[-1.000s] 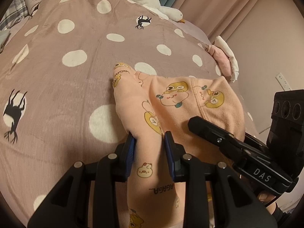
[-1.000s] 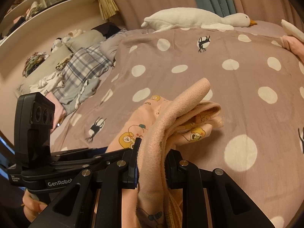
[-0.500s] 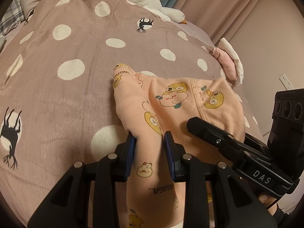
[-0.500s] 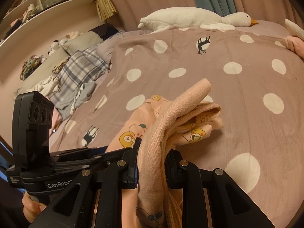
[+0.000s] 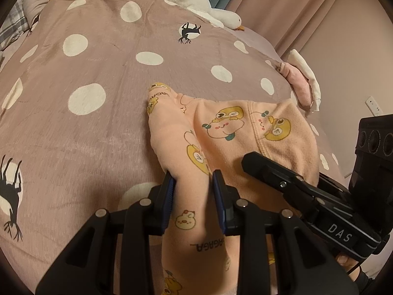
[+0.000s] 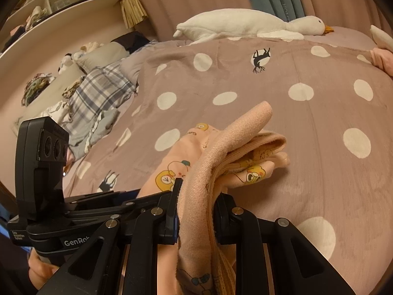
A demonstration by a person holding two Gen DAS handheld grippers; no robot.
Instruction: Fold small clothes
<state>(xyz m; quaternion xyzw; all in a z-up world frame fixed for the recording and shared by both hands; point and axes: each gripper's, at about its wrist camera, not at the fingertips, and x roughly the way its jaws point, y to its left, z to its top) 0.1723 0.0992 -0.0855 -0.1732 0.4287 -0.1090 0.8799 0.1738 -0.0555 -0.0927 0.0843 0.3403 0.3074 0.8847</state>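
A small peach garment (image 5: 221, 132) printed with yellow cartoon animals is held over the polka-dot bedspread (image 5: 98, 127). My left gripper (image 5: 192, 184) is shut on one bunched part of it. My right gripper (image 6: 196, 191) is shut on a thick folded edge of the same garment (image 6: 235, 142), which arches up past the fingers. The right gripper also shows in the left wrist view (image 5: 282, 179), close beside the left one. The left gripper body shows in the right wrist view (image 6: 73, 211). The garment's far end rests on the bedspread.
A white goose plush (image 6: 245, 23) lies at the bed's far edge. A pink and white folded cloth (image 5: 303, 83) sits at the right edge. Plaid bedding and pillows (image 6: 98, 93) lie at the left, below shelves (image 6: 61, 2). Curtains hang behind.
Both grippers keep their hold on the garment. The bedspread pattern has slid back toward me and left in both views, so both grippers have moved slightly together over the bed.
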